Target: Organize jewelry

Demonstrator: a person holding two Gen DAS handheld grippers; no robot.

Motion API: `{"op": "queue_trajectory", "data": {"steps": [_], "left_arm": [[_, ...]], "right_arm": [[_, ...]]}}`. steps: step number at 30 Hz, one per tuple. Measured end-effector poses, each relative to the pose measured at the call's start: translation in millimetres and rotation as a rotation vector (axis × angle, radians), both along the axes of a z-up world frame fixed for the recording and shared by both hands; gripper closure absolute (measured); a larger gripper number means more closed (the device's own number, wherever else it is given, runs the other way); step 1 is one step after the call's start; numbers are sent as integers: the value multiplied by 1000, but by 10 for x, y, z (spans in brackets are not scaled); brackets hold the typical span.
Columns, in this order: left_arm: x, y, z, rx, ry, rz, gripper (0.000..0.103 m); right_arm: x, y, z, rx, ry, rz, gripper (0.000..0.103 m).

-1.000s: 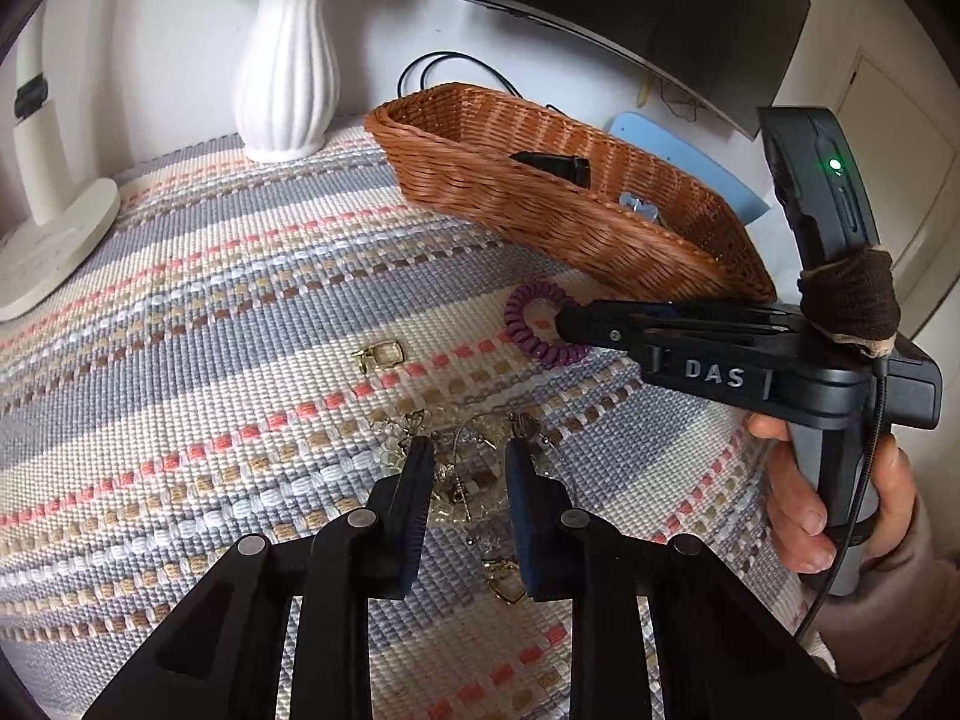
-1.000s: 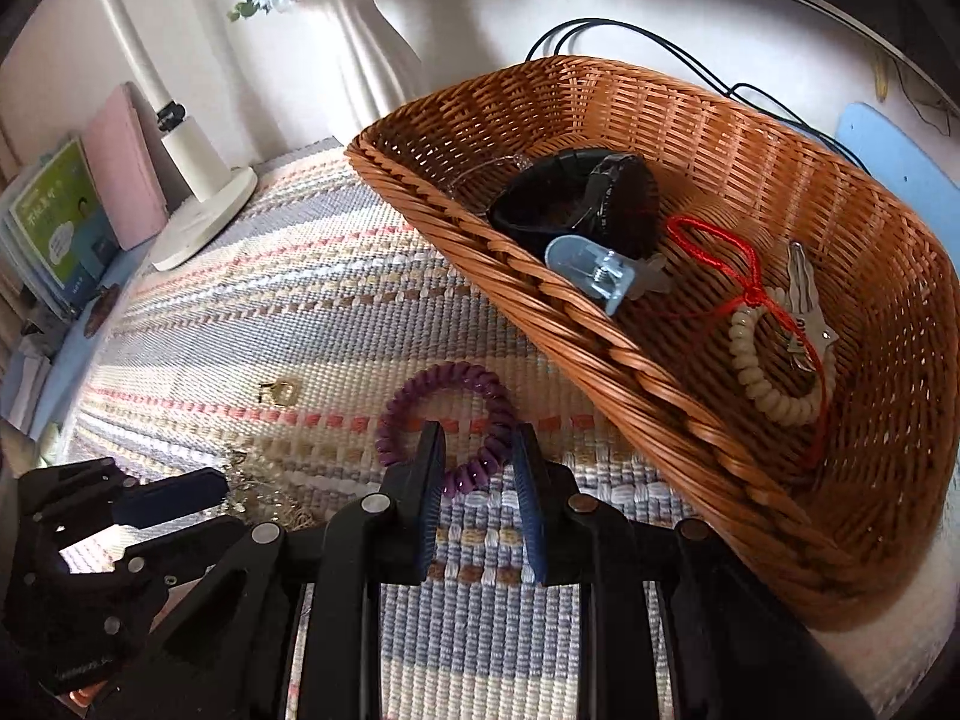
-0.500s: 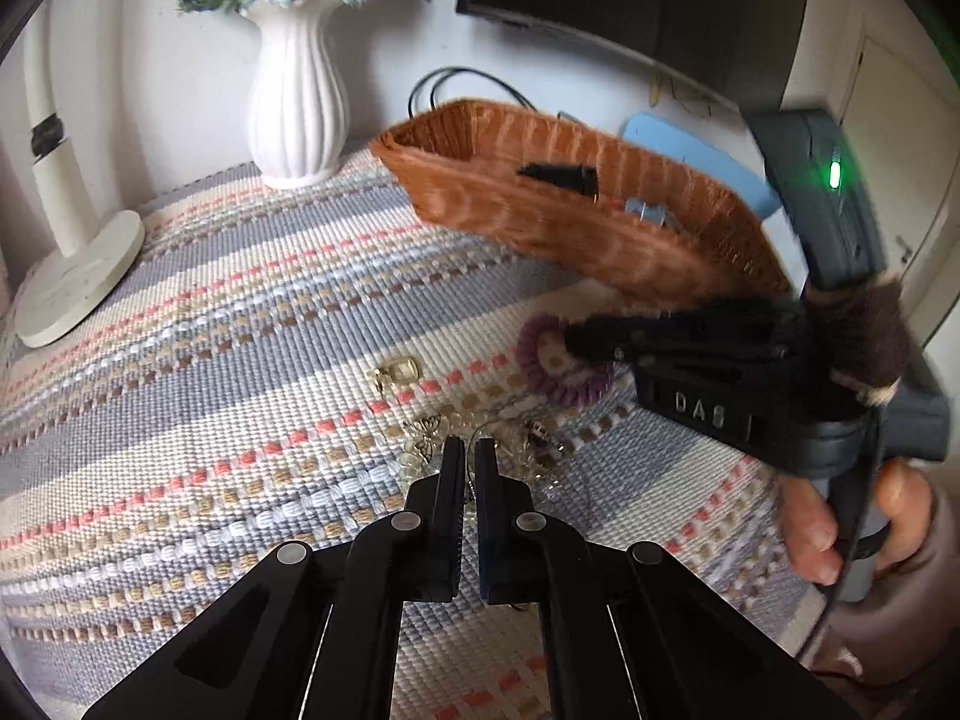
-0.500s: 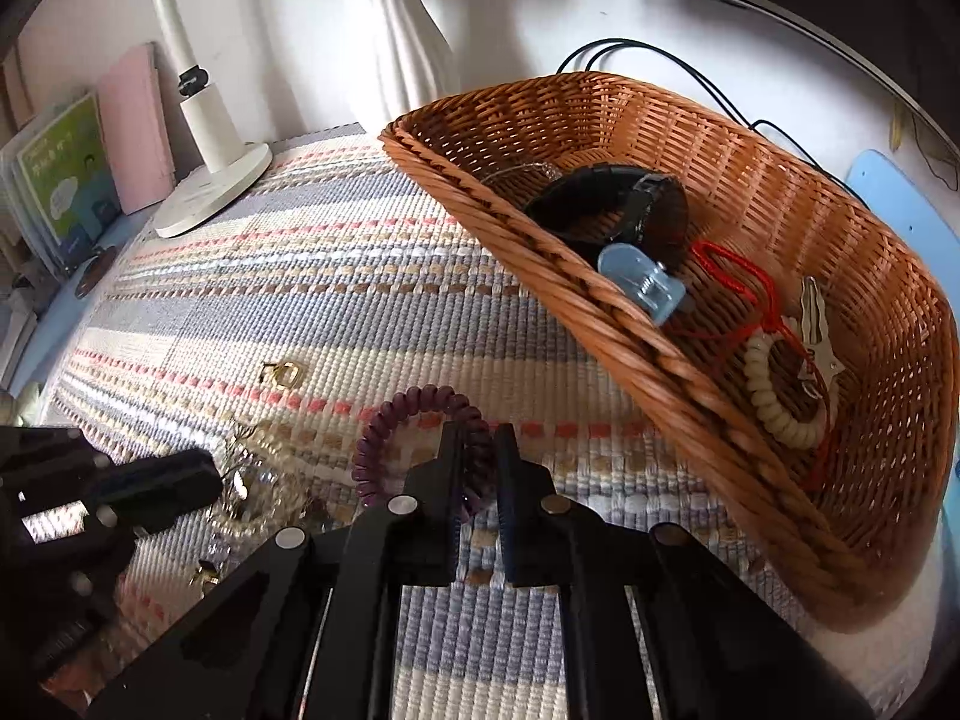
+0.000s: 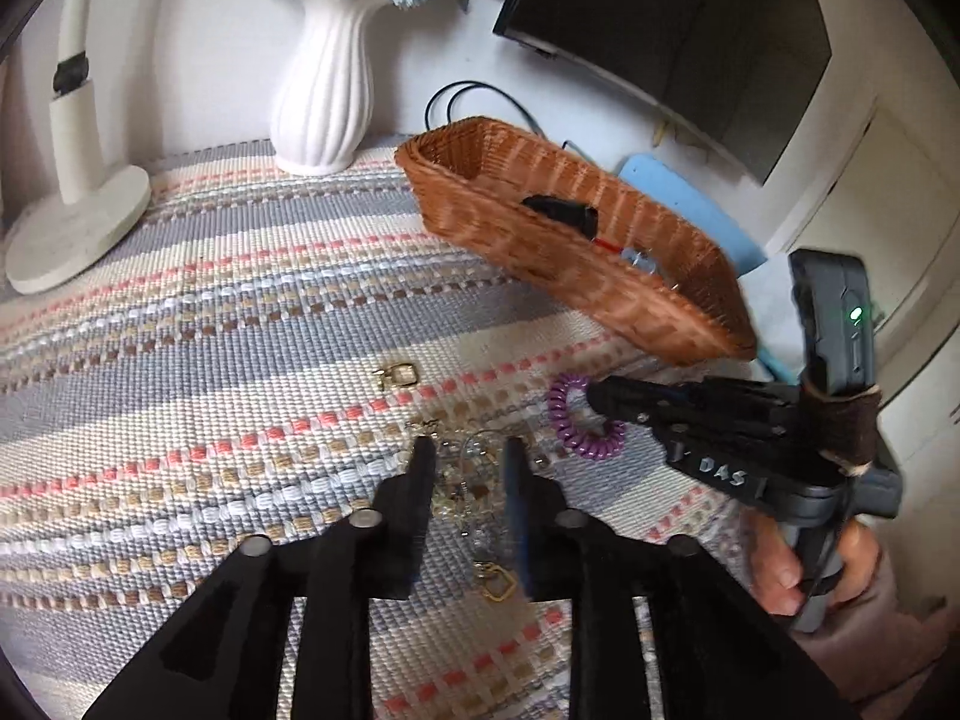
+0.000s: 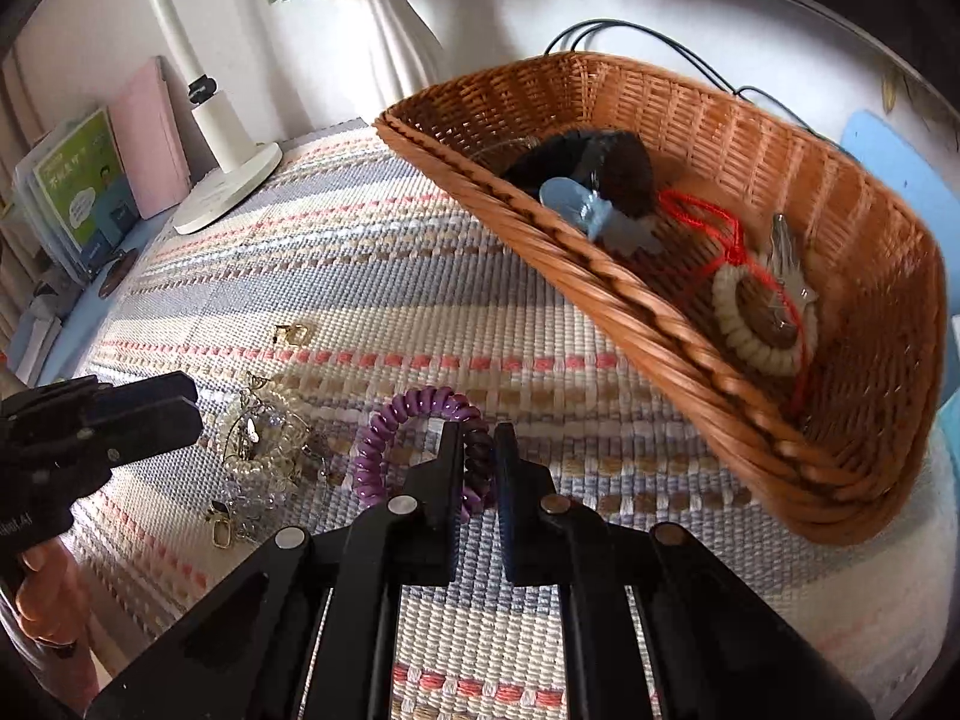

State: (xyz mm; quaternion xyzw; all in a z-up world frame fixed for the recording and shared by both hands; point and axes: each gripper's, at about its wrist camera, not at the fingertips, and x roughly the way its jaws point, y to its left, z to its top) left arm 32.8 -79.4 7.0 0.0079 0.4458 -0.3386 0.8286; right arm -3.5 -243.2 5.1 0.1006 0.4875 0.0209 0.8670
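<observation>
Through the left wrist view: left gripper (image 5: 465,465) low over the striped woven mat (image 5: 240,312), jaws parting, tangle of clear-bead and gold jewelry (image 5: 465,480) lying on the mat between the two fingers, no pad visibly pressing on it. Gold clasp (image 5: 497,581) of that tangle further back between the fingers, nearer the camera. Small gold charm (image 5: 396,373) alone on the mat, up and left of the fingertips, apart from them. Purple spiral hair tie (image 5: 579,420) to the right of the tangle, right gripper (image 5: 600,399) reaching in from the right with its tip at the coil, a hand (image 5: 786,564) on its handle. Wicker basket (image 5: 600,288) beyond, blurred; white vase (image 5: 327,102) and lamp base (image 5: 78,222) at the far edge.

From the right wrist view: right gripper (image 6: 479,450) nearly closed, clamped on the near-side loop of the purple spiral hair tie (image 6: 384,438), rest of the coil curving away to the left and forward. Bead tangle (image 6: 264,444) just left of the coil, with the left gripper (image 6: 174,414) coming in from the left edge at it. Basket (image 6: 600,276) to the upper right, well apart from the fingertips, holding a blue clip (image 6: 576,207), a dark clip (image 6: 600,162), a cream coil tie (image 6: 756,324) and a red cord (image 6: 714,228).
</observation>
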Motion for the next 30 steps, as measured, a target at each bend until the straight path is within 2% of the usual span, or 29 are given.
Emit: {"op": "queue_trajectory", "data": {"steps": [4, 5, 6, 7, 10, 12, 14, 17, 20, 24, 27, 30], "left_arm": [[-16, -140, -50, 71, -19, -3, 77], [-28, -210, -77, 116, -37, -2, 77], [-32, -242, -96, 144, -48, 2, 81], [-38, -287, -117, 182, -62, 7, 96], [-119, -373, -133, 255, -118, 8, 99], [-144, -392, -124, 276, -134, 21, 100], [-169, -352, -63, 244, -143, 38, 101], [-201, -210, 123, 145, -147, 59, 101], [-200, -106, 269, 102, -152, 77, 101], [-206, -50, 322, 82, -147, 58, 101], [-140, -74, 229, 70, -89, 44, 93], [-115, -161, 128, 85, -56, 9, 92]], "right_arm": [[-4, 21, -2, -6, -6, 12, 92], [0, 29, -3, -7, -7, 15, 92], [25, 31, -14, -6, -8, 18, 92], [37, 30, -18, -2, -9, 19, 92], [53, 9, -29, 23, -10, 18, 92], [65, -7, -35, 34, -11, 20, 92], [55, -22, -30, 38, -15, 23, 92], [28, -15, -15, 37, -25, 29, 92], [13, 3, -4, 35, -28, 29, 92], [10, -2, -2, 38, -26, 23, 92], [-15, -19, -4, 35, -14, 13, 92], [-77, -5, -9, 11, 3, 4, 92]]}}
